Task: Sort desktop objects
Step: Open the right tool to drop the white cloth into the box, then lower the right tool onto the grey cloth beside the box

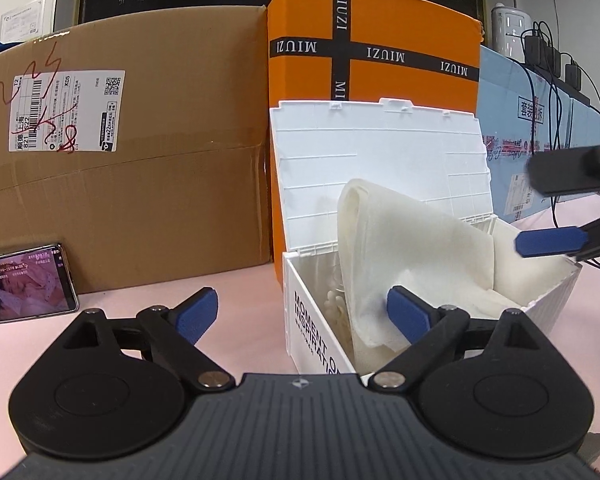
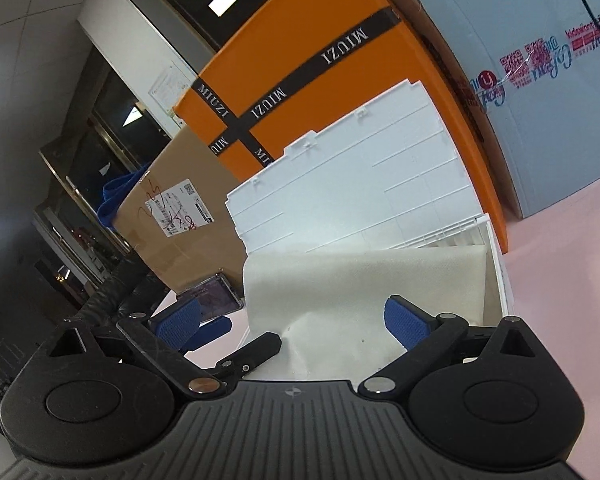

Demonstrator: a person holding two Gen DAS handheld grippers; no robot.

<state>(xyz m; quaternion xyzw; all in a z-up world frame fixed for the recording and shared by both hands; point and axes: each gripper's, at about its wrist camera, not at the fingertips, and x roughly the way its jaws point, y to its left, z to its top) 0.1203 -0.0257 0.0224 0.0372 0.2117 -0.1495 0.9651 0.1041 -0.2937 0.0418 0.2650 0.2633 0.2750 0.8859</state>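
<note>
A white plastic storage box point(image 1: 320, 328) stands open on the pink table, its lid point(image 1: 380, 160) raised against the orange box. A cream cloth point(image 1: 412, 248) hangs partly out of it over the front rim. My left gripper point(image 1: 304, 316) is open, its right finger beside the cloth and its left finger over the table. My right gripper point(image 2: 296, 320) is open above the box, straddling the cloth point(image 2: 360, 288); one of its blue fingers point(image 1: 548, 240) shows at the right of the left wrist view. The lid point(image 2: 360, 184) also shows in the right wrist view.
A large brown carton point(image 1: 140, 160), an orange MIUZI box point(image 1: 400, 60) and a light-blue carton point(image 1: 540, 152) stand behind the storage box. A phone point(image 1: 24, 284) with a lit screen leans on the brown carton at left. A power strip with cables point(image 1: 540, 52) is at far right.
</note>
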